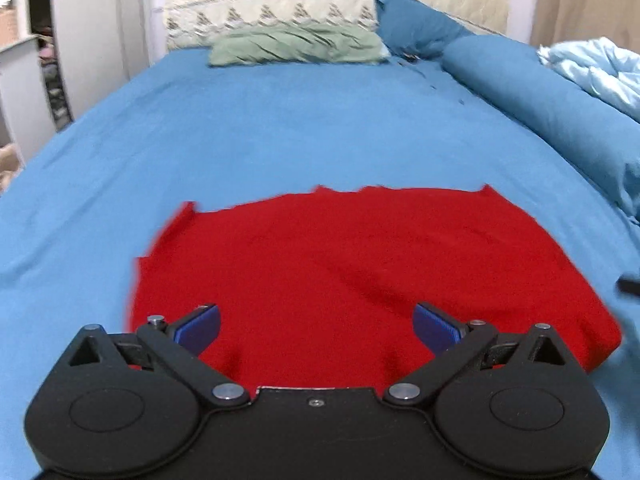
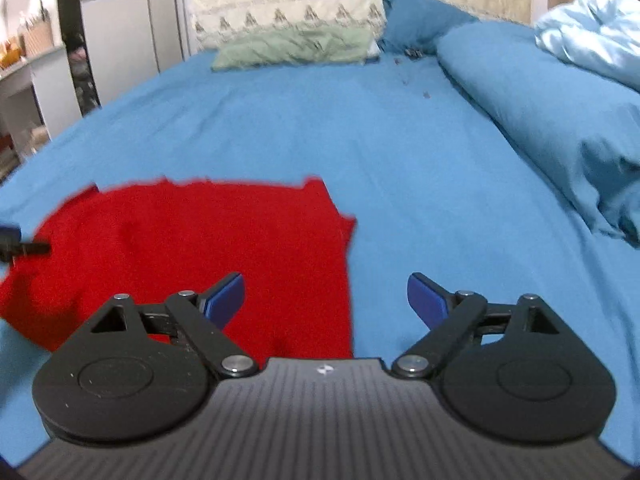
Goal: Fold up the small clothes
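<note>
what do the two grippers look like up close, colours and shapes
Both are matte black plastic: two round lobes with raised discs, angled linkage bars, silver pivot pins, and blue ribbed pads on the fingers. The left gripper has a smooth black centre plate with one small screw. The right gripper has a grey ridged centre plate with a small white mark. No cables or sleeves show.

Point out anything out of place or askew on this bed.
Nothing stands out: the red garment lies flat on the blue sheet. Only the light blue duvet is bunched at the right edge.
</note>
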`<control>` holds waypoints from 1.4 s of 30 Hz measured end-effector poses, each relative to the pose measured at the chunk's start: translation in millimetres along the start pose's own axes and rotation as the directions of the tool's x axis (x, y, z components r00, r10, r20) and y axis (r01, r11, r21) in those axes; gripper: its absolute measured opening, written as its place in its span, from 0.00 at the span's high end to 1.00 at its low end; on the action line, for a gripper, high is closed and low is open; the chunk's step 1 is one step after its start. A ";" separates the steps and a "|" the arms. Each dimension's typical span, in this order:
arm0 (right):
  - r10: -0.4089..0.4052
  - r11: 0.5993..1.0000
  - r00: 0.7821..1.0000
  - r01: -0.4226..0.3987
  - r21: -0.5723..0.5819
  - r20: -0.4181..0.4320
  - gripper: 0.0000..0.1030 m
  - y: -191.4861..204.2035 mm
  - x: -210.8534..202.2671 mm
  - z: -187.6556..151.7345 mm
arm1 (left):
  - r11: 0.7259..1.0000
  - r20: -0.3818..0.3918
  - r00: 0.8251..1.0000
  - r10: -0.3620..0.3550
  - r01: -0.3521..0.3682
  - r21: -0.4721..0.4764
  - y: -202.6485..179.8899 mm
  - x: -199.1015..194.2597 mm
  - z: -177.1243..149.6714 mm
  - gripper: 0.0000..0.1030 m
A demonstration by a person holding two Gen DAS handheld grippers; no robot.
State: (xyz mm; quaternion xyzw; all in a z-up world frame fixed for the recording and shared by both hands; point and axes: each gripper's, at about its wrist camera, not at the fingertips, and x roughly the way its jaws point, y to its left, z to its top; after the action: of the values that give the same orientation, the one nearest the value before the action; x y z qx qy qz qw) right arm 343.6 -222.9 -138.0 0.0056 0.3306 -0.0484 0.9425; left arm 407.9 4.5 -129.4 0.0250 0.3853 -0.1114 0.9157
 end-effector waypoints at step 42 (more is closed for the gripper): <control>0.780 0.589 0.580 -0.807 -0.036 -0.234 0.79 283.2 86.7 29.5 | 0.971 -0.153 0.969 0.192 -0.210 -0.112 111.0 -47.6 -91.1 0.00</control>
State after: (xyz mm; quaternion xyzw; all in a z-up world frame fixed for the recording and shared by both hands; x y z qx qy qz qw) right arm 456.2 50.1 -175.2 0.0922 0.3853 0.4029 0.8250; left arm 336.6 133.4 -163.9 0.0135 0.4510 0.0088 0.8924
